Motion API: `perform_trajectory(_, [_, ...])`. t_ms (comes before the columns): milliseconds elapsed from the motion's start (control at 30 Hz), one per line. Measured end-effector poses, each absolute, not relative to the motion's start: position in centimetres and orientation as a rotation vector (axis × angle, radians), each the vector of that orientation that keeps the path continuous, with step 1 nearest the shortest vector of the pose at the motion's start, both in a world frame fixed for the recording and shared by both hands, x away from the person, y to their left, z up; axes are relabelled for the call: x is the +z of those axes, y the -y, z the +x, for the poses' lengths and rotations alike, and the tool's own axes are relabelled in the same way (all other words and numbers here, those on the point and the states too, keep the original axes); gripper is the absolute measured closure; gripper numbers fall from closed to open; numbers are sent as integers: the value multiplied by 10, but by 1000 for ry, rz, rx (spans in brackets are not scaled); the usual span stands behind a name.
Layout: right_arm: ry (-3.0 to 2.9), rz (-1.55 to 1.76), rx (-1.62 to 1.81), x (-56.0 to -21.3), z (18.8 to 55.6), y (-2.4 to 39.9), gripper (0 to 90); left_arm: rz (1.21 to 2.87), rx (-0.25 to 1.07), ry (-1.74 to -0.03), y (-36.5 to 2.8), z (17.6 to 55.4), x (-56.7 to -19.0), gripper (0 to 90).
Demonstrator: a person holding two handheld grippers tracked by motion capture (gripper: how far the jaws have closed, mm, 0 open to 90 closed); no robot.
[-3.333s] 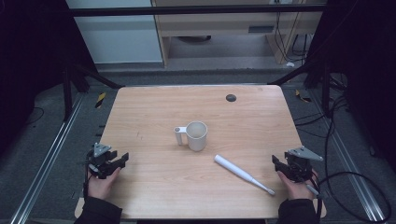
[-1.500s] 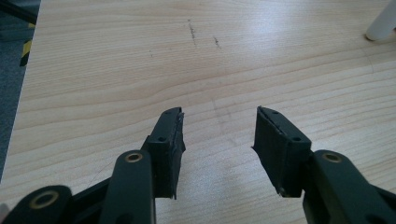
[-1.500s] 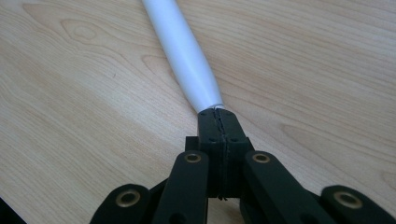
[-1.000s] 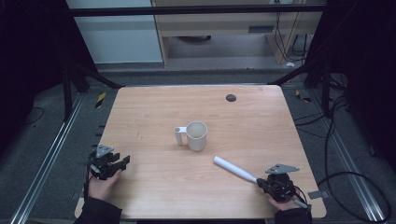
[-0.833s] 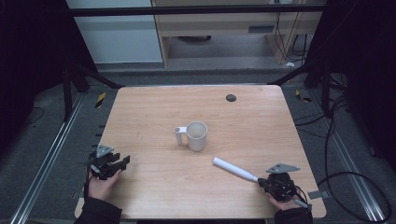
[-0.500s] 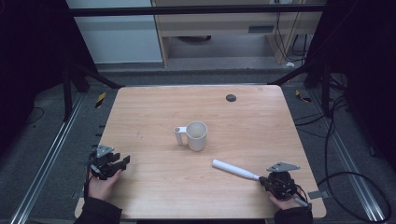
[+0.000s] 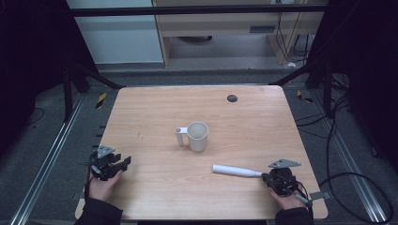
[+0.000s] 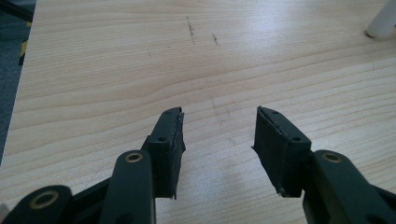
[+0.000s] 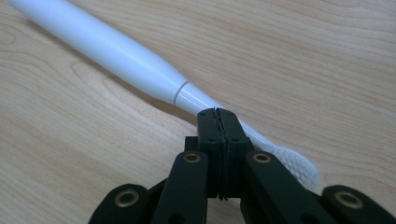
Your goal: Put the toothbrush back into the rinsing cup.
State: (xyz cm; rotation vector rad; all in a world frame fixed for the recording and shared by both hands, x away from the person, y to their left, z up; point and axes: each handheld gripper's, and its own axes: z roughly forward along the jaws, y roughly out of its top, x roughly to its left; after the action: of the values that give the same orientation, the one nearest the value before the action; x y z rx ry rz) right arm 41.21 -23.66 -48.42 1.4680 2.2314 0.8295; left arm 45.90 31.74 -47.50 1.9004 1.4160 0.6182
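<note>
A white electric toothbrush (image 7: 234,170) lies on the wooden table (image 7: 244,117) at the front right, handle pointing left. My right gripper (image 7: 265,176) is at its brush end. In the right gripper view the jaws are shut, pad on pad, with my right gripper (image 9: 217,112) resting against the thin neck of the toothbrush (image 9: 116,51); the neck runs behind the tips and the bristle head shows to their right. A white mug (image 7: 197,136) stands upright mid-table, handle to the left. My left gripper (image 7: 124,162) rests at the front left, and in its own view my left gripper (image 8: 219,116) is open over bare wood.
A small dark round spot (image 7: 232,98) sits near the table's far edge. The mug's white handle (image 8: 380,23) shows at the top right of the left gripper view. Black frame bars and cables surround the table.
My right gripper came in from the table's right edge to the toothbrush's brush end. The toothbrush has swung from a diagonal to nearly level. The left gripper has not moved.
</note>
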Motion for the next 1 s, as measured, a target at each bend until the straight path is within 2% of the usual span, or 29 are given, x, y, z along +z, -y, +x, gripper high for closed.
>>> perform_trajectory(1000, [-2160,1484,839,-486,436,236,897,1904,618,-1416,-317,460,-475,513])
